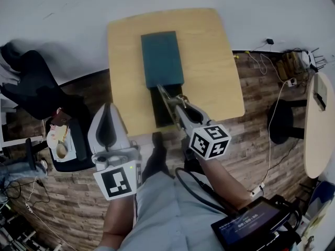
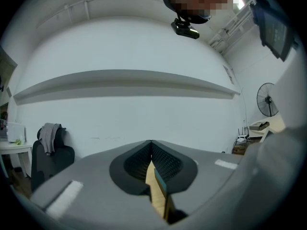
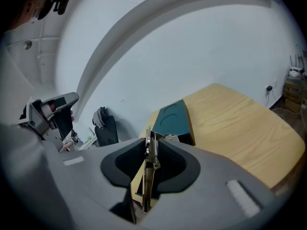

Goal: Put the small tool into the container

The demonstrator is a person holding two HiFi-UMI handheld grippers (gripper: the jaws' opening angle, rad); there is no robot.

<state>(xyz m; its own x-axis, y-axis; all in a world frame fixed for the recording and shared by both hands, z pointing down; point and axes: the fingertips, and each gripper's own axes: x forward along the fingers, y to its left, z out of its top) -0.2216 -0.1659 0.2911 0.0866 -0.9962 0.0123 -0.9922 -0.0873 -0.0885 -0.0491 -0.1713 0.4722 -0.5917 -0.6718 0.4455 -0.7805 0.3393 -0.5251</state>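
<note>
A teal container point(image 1: 161, 59) lies lengthwise on the wooden table point(image 1: 214, 72), with a dark open section point(image 1: 163, 114) at its near end. My right gripper point(image 1: 174, 107) hovers over that open section, shut on a small metal tool point(image 1: 163, 94) whose tip points toward the teal part. In the right gripper view the tool point(image 3: 152, 150), with a small spring, stands clamped between the pads, and the container point(image 3: 172, 116) lies ahead. My left gripper point(image 1: 108, 110) hangs off the table's near left corner. Its jaws meet at the tips in the left gripper view point(image 2: 151, 150), and it holds nothing.
A black chair point(image 1: 31, 88) stands to the left on the wood-plank floor. To the right are a black stool point(image 1: 282, 122), a pale round table point(image 1: 320, 124) and cables. A screen point(image 1: 251, 226) sits at the person's right hip.
</note>
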